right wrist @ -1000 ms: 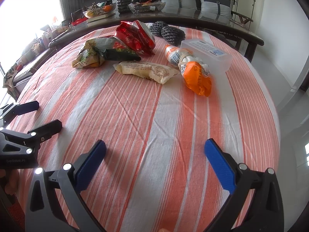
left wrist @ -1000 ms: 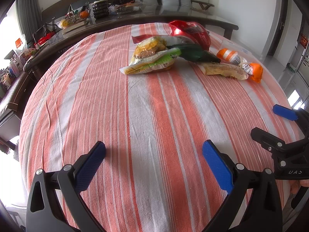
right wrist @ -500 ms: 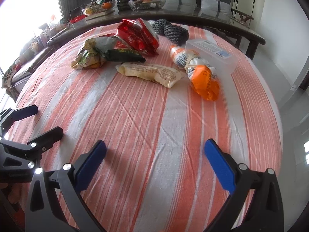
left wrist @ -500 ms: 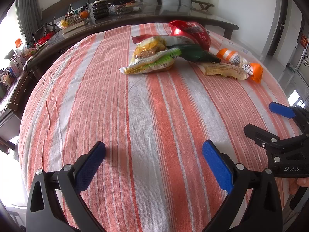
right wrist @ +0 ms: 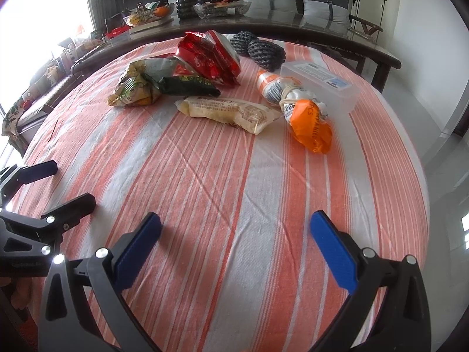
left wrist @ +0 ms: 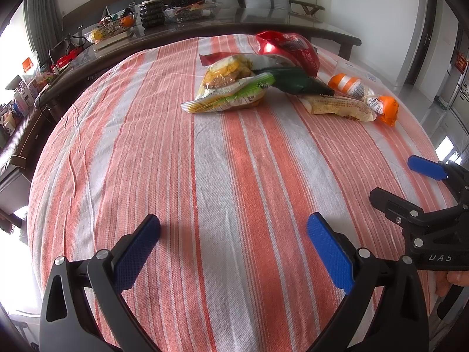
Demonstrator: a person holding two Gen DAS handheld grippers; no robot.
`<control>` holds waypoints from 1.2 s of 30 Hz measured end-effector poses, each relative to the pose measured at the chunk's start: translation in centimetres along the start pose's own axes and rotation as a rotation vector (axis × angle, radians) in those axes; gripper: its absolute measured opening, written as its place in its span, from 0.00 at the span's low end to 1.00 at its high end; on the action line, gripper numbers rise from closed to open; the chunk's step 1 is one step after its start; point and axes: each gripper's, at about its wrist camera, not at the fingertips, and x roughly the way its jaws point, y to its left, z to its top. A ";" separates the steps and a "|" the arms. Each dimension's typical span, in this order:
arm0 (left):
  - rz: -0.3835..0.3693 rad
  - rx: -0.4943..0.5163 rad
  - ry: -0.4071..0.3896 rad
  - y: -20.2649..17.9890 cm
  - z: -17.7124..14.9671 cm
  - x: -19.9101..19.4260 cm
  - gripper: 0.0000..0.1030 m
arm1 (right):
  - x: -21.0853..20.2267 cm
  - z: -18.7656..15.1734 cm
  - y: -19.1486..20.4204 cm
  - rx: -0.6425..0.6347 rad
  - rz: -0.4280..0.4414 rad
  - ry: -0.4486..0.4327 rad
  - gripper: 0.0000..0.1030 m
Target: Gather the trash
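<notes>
Trash, one cluster, far half of the striped tabletop (right wrist: 205,193), well ahead of both tongs.

- Left tongs (left wrist: 234,234): spread wide, nothing between the pads, low over the near edge.
- Right tongs (right wrist: 236,230): likewise spread and empty, beside the left pair.
- Yellow-green snack bag (left wrist: 225,94): dead ahead of the left tongs; long axis running left to right, the crimped flat end pointing left.
- Dark green wrapper (left wrist: 293,80): touching the yellow-green bag on its right, tapering to a point on the right.
- Red bag (right wrist: 208,55): behind the green wrapper, puffed and tilted.
- Tan cracker packet (right wrist: 228,113): nearest item to the right tongs, ahead and slightly left; long axis across that view, right end angled toward the camera.
- Orange-and-white bundle (right wrist: 302,114): just right of the packet, long axis running away from the tongs, orange end nearest.
- Clear plastic box (right wrist: 322,83): beyond the bundle.

Judgement: the right tongs are better placed for the packet and bundle, the left for the yellow-green bag.
</notes>
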 end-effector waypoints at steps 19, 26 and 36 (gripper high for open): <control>-0.200 -0.162 -0.121 7.4 4.2 -2.2 0.96 | 0.0 -0.1 0.0 0.000 -0.001 -0.001 0.96; -0.260 -0.026 -0.087 4.8 9.8 1.7 0.96 | 0.0 -0.1 0.0 0.000 -0.002 -0.001 0.96; -0.350 -0.082 0.017 4.7 11.1 5.6 0.44 | 0.0 -0.1 0.0 0.001 -0.002 -0.001 0.95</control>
